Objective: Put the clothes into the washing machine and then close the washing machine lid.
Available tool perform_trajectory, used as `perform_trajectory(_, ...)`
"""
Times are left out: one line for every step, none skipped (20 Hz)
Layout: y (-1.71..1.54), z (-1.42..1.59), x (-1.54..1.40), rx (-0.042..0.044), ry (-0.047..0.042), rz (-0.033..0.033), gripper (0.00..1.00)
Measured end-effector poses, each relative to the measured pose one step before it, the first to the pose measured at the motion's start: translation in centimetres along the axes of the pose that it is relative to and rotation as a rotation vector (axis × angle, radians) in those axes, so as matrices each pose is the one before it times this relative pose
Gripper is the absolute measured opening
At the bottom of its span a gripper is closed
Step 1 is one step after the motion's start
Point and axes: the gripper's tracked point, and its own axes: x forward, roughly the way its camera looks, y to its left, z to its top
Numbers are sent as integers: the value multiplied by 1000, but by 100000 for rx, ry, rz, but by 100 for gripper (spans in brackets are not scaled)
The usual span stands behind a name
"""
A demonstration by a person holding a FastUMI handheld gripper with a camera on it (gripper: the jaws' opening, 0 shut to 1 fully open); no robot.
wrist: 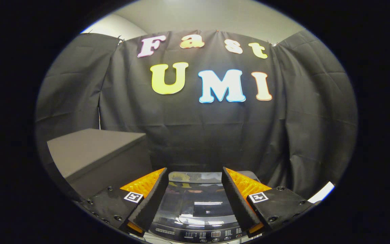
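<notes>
Hovering with my gripper wide open and empty above the washing machine, whose lid lies shut.

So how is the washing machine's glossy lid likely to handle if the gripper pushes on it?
The washing machine lid looks like smooth glass or clear plastic with sharp reflections, so probably stiff and slippery under a push. It lies flat over the tub, so it likely pivots on a rear hinge rather than sliding. The gripper hangs open above it, fingers apart, touching nothing.
</notes>
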Motion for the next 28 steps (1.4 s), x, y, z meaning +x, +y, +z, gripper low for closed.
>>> perform_trajectory(299, 893, -1335, 476, -1702, -458, 97)
perform_trajectory(428, 884, -1380, 364, -1594, 14, 97)
perform_trajectory(424, 660, -1217, 62, -1437, 237, 97)
perform_trajectory(470, 652, -1262, -657, -1272, 270, 97)
perform_trajectory(248, 599, -1286, -926, -1281, -74, 97)
perform_trajectory(217, 519, -1241, -686, -955, -158, 97)
perform_trajectory(267, 503, -1162, -146, -930, 138, 97)
perform_trajectory(258, 542, -1144, 130, -978, -243, 97)
perform_trajectory(202, 470, -1114, 218, -916, 114, 97)
perform_trajectory(125, 443, -975, 62, -970, -324, 97)
perform_trajectory(-24, 478, -944, -197, -892, -288, 97)
perform_trajectory(-41, 569, -991, -110, -1105, -198, 97)
perform_trajectory(-88, 455, -747, -284, -869, -418, 97)
perform_trajectory(-137, 509, -879, -436, -1103, -386, 97)
perform_trajectory(-158, 403, -763, -111, -778, -498, 97)
perform_trajectory(-73, 247, -733, 62, -764, -255, 97)
perform_trajectory(-250, 331, -726, 93, -557, -669, 97)
perform_trajectory(164, -53, -1341, 321, -281, -311, 97)
perform_trajectory(-94, 76, -652, 485, -143, -317, 97)
perform_trajectory(-89, 43, -591, 203, -140, -462, 97)
perform_trajectory(-210, 27, -591, 136, -110, -273, 97)
perform_trajectory(13, -38, -559, 152, -50, -205, 97)
perform_trajectory(52, 36, -395, 63, -65, 9, 97)
perform_trajectory(46, -4, -384, -122, -70, 9, 97)
perform_trajectory(-73, 0, -316, -316, 84, -140, 97)
perform_trajectory(-4, 69, -317, -81, -228, -35, 97)
perform_trajectory(159, 97, -152, 56, -101, 204, 97)
perform_trajectory(111, 47, -264, 27, -197, 19, 97)
